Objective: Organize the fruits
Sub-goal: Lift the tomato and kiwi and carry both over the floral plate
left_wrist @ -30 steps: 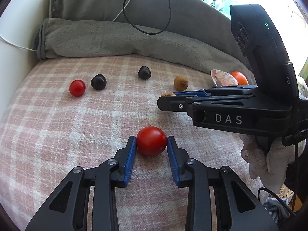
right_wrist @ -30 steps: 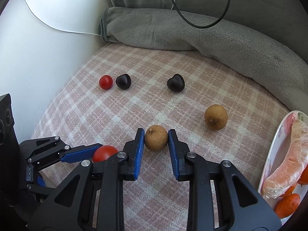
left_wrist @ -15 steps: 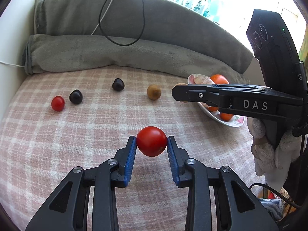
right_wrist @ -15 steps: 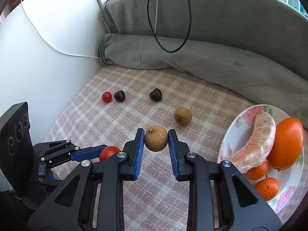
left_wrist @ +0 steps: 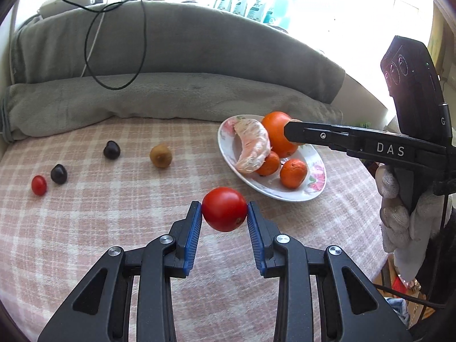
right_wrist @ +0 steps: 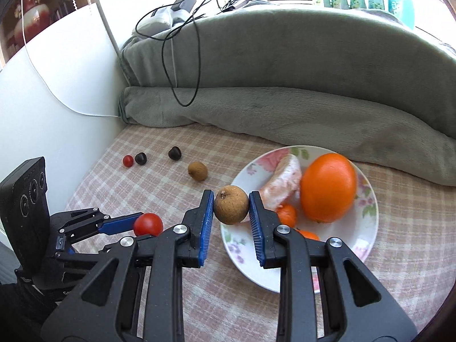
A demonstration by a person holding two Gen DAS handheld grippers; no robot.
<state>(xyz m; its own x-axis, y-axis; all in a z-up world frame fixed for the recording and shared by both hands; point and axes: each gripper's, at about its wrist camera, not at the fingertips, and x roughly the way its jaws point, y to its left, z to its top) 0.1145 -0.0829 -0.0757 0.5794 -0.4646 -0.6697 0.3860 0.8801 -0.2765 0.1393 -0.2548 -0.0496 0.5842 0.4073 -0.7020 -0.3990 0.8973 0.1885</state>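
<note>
The left gripper (left_wrist: pixel 224 213) is clamped on a red tomato (left_wrist: pixel 224 209), which sits right between its blue pads (left_wrist: pixel 194 229) and hangs clear above the pink plaid cloth (left_wrist: pixel 114 213). In the left wrist view the tomato is just short of the near rim of the floral plate (left_wrist: pixel 228 154), slightly to its left.

The right gripper (right_wrist: pixel 231 209) is closed on a brown round fruit (right_wrist: pixel 231 204), gripped at both sides by its blue pads (right_wrist: pixel 206 222). In the right wrist view this fruit is held over the left edge of the plate, in front of the peeled citrus segment (right_wrist: pixel 285 181) and beside the large orange (right_wrist: pixel 327 186). Small mandarins (right_wrist: pixel 286 215) lie on the plate partly hidden behind the right-hand finger.

Further back on the cloth, well apart from both grippers, lie a second brown fruit (left_wrist: pixel 161 156), two dark, nearly black fruits (left_wrist: pixel 111 150) and (left_wrist: pixel 59 173), and a small cherry tomato (left_wrist: pixel 39 185) just beside the outer dark one. They form a loose row running left from the plate.

A gloved hand (left_wrist: pixel 399 208) holds the right gripper's handle at the edge of the left wrist view. A folded grey blanket (left_wrist: pixel 171 97) lines the back of the cloth, with a black cable (left_wrist: pixel 114 57) looping over it.
</note>
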